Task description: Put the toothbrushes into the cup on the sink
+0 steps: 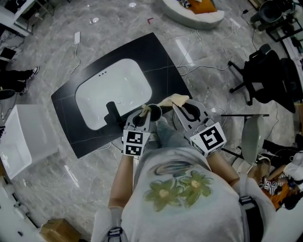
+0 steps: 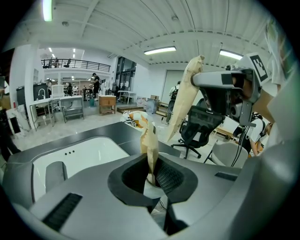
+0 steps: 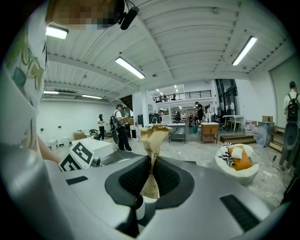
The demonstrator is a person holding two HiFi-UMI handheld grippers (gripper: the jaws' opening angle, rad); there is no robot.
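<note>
A black countertop (image 1: 161, 56) with a white sink basin (image 1: 113, 90) and a black faucet (image 1: 112, 113) lies in front of me. My left gripper (image 1: 143, 112) is shut on a toothbrush in a tan paper wrapper (image 2: 151, 147), which stands up between the pads. My right gripper (image 1: 182, 105) is shut on a second tan-wrapped toothbrush (image 3: 151, 154), whose wrapper (image 1: 173, 100) points toward the left gripper. Both grippers hover at the counter's near right edge. A small dark-rimmed round cup (image 1: 155, 112) seems to sit between them, mostly hidden.
A white tub (image 1: 21, 142) stands on the floor at the left. A black office chair (image 1: 265, 71) and a pale chair (image 1: 253, 132) are at the right. A round cushion bed (image 1: 194, 14) lies beyond the counter. Cables trail over the marble floor.
</note>
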